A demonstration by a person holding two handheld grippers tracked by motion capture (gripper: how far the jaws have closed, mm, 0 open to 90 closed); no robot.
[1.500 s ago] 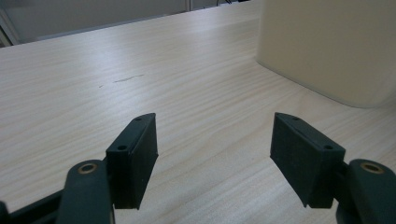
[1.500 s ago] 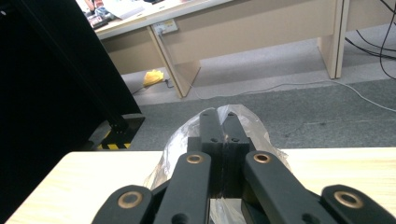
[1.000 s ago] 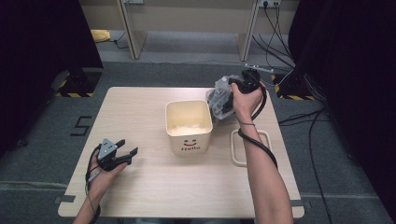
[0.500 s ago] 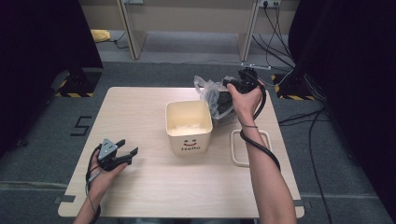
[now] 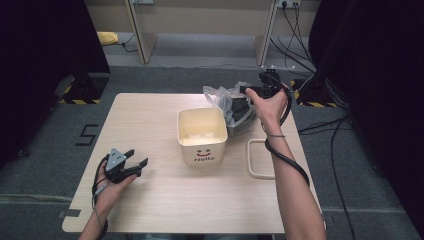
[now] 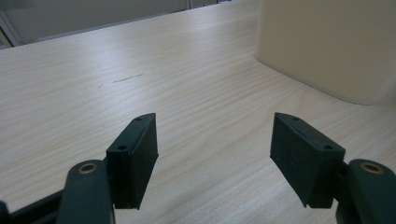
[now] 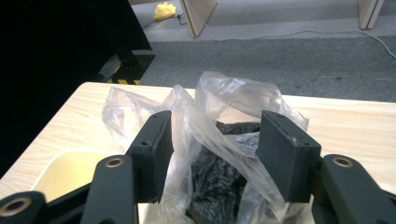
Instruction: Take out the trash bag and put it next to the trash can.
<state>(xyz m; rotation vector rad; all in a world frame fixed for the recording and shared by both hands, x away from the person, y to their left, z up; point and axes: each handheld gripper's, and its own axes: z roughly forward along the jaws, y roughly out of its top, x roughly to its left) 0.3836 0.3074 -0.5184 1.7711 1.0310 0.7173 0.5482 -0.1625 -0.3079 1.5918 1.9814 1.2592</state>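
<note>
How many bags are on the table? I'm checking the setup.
1: a clear plastic bag with dark contents, beside the cream bin on its right, under the right gripper. Others may be hidden inside the bin.

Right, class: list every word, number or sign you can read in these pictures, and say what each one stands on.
"Hello", under a drawn smiley face, on the front of the cream bin.
"5", marked on the grey floor left of the table.
No other text is readable.

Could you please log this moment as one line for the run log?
left gripper: open, low over table | right gripper: open astride clear plastic bag of dark contents | bag: beside cream bin | nothing gripped
</note>
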